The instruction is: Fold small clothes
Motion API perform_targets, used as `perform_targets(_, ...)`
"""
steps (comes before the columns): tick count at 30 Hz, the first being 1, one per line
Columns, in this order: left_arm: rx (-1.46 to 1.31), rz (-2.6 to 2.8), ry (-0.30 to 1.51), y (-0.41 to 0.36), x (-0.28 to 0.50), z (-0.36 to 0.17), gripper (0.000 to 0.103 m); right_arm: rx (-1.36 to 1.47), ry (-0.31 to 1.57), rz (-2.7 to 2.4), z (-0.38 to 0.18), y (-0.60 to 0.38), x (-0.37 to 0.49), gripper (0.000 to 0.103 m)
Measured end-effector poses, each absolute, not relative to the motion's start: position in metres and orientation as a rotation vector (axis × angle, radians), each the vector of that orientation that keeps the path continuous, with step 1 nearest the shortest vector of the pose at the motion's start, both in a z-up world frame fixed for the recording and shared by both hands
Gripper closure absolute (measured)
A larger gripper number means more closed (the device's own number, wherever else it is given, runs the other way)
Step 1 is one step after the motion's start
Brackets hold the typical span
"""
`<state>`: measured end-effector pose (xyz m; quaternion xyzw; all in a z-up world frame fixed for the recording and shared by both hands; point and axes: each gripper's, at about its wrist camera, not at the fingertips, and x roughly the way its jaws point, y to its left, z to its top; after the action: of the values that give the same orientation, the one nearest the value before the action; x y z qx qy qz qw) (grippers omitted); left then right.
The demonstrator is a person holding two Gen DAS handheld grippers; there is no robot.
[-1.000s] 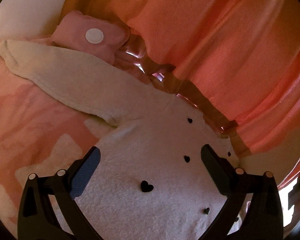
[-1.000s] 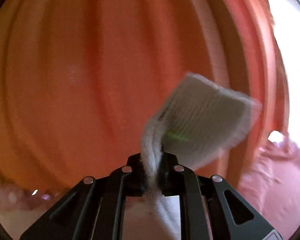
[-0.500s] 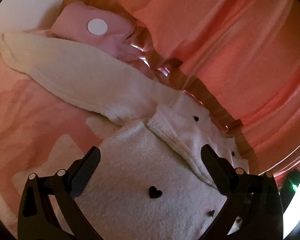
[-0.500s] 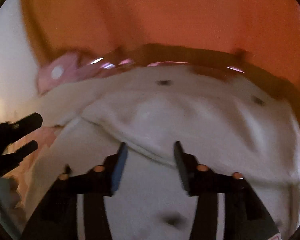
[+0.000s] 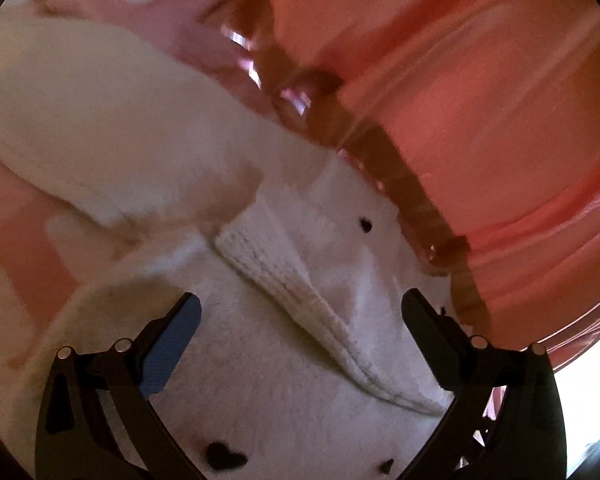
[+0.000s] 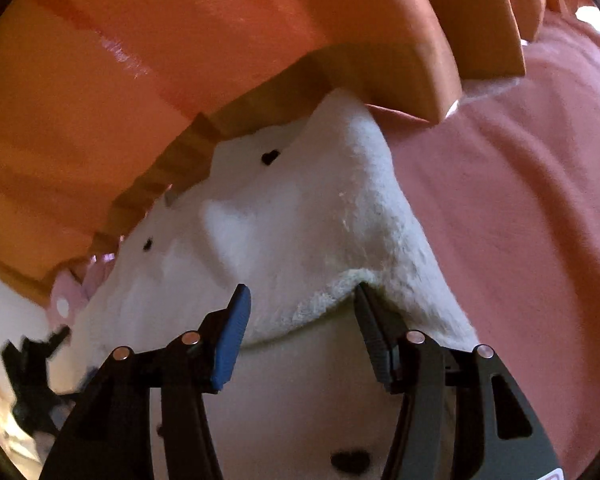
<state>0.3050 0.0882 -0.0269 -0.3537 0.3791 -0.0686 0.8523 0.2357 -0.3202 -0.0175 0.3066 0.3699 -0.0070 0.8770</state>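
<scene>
Both claws are spread and hold nothing. The left claw hovers over the white sweater, its folded-in sleeve cuff lying between the fingers. The right claw straddles the sweater's folded edge, pink sheet to its right.

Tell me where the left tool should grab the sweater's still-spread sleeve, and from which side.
Likely the ribbed cuff end of the spread sleeve, at far left in the left wrist view. Come from above with the open left tool, jaws straddling the sleeve's width. It lies flat on the pink bedding, so its edges are exposed.
</scene>
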Motion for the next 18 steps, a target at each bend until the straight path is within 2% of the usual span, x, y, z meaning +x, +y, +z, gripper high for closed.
perform_targets(2, -0.731, -0.136, 0.791, 0.083, 0.310, -0.032, 0.006, 0.637, 0.759, -0.017, -0.018, -0.321, 0.240, 0.052)
perform_targets(4, -0.676, -0.144, 0.777, 0.076, 0.310, -0.029, 0.018, 0.621, 0.759, -0.028, -0.017, -0.318, 0.243, 0.056)
perform_targets(6, -0.645, -0.179, 0.776, 0.070, 0.309, -0.027, 0.023, 0.650, 0.770, -0.036, -0.013, -0.329, 0.234, 0.057)
perform_targets(18, -0.858, -0.201, 0.764, 0.094, 0.325, -0.033, 0.024, 0.896, 0.789, -0.004, -0.028, -0.340, 0.219, 0.057)
